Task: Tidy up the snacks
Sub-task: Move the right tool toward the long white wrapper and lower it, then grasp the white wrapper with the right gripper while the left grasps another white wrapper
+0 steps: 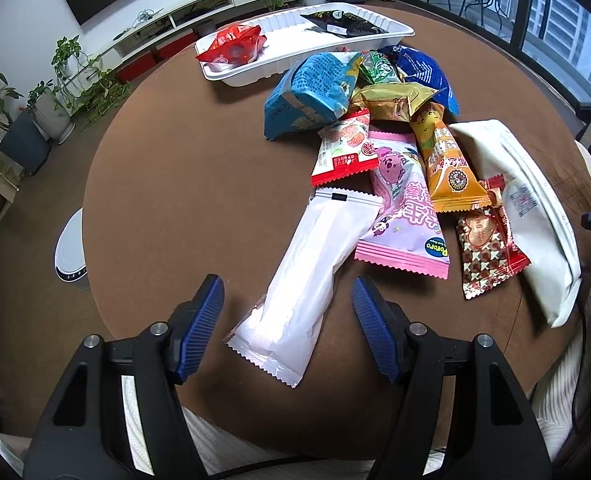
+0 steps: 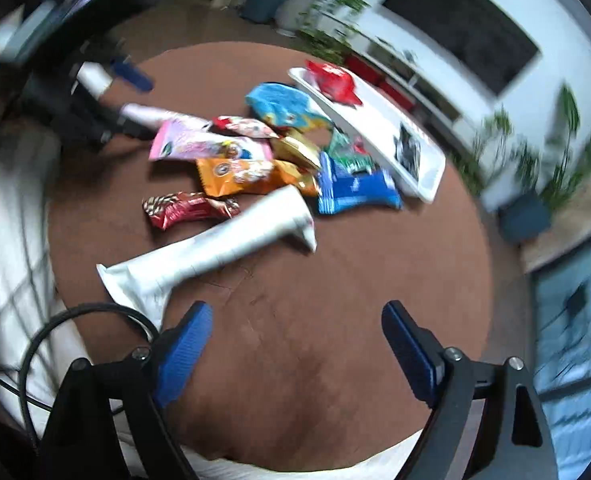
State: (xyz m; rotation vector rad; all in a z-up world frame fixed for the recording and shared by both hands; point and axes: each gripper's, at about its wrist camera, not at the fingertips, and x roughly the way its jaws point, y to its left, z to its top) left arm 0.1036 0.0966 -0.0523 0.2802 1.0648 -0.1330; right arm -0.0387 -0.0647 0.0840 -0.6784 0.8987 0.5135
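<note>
The left gripper (image 1: 287, 300) is being held with fingers apart around the white packet (image 1: 307, 272), untouched; it should be clamped mid-length for the tray (image 1: 231, 76). The right gripper (image 2: 295, 332) is spread wide, empty.

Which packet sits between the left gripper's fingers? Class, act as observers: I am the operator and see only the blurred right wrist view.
Observer: A plain white packet lies flat on the brown table between the fingers of the left gripper; the pads stand clear of it.
Operator: Where does its far end reach?
Observer: Its far corner meets the edge of the pink packet.
Operator: Can you read anything on the pink one?
Observer: Yes, "Pororo" at its near corner.
</note>
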